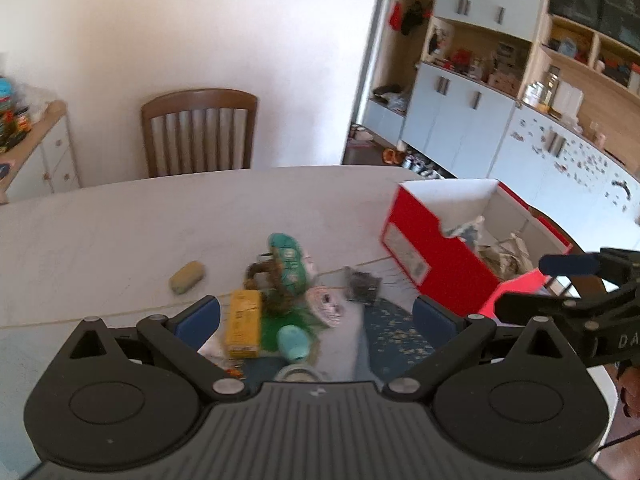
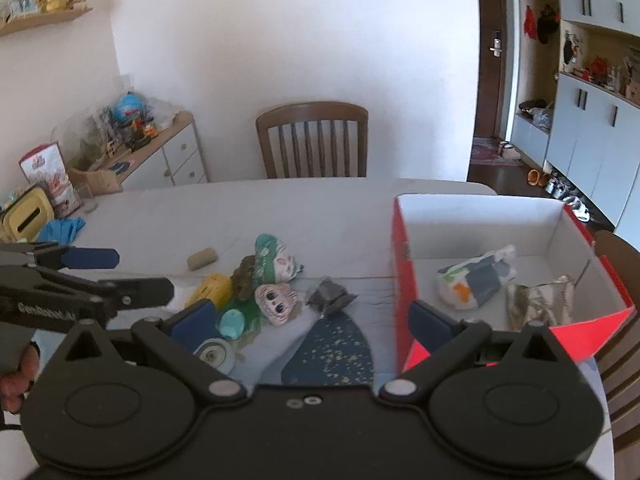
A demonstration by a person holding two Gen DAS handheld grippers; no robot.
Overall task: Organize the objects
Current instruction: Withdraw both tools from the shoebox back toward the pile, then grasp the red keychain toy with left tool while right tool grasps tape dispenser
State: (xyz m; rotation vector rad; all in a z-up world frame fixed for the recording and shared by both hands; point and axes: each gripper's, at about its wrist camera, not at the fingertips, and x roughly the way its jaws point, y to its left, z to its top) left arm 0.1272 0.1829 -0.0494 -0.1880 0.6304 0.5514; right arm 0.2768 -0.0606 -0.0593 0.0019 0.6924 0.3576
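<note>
A: Where do the left tongs (image 1: 316,316) stand?

B: Spread wide with nothing pressed between the pads. Beyond them, on the pale desk (image 1: 120,224), lies the small heap of things.

A: And the right tongs (image 2: 308,320)?

B: Also spread wide, gripping nothing. One blue finger (image 2: 430,322) shows in front of the red wall of the box (image 2: 402,264), the other finger (image 2: 192,320) is over the heap.

A: What is in the heap?

B: A yellow carton (image 2: 212,286) lying down, a teal-haired doll head (image 2: 276,258) above it, a pink doll head (image 2: 276,302) just beside a crumpled dark grey packet (image 2: 330,294). A brown lump (image 2: 244,274) lies between the carton and the teal head, a light blue oval piece (image 2: 231,324) rests on something green, and a round white thing (image 2: 216,354) is nearest the camera. It is too blurred to name.

A: Anything apart from the heap?

B: An olive-tan capsule-shaped object (image 2: 202,259), alone on the desk to the left of the heap. A dark blue speckled mat (image 2: 332,350) lies in front, between heap and box.

A: And the box?

B: It sits open at the right of the desk, red outside, white inside. On its floor lie a white pouch with orange and grey patches (image 2: 474,280) and a crinkled brownish wrapper (image 2: 536,300), near each other.

A: What else is around?

B: A wooden chair (image 2: 312,140) at the far edge, and blue gloves (image 2: 62,228) at the desk's left end.
</note>
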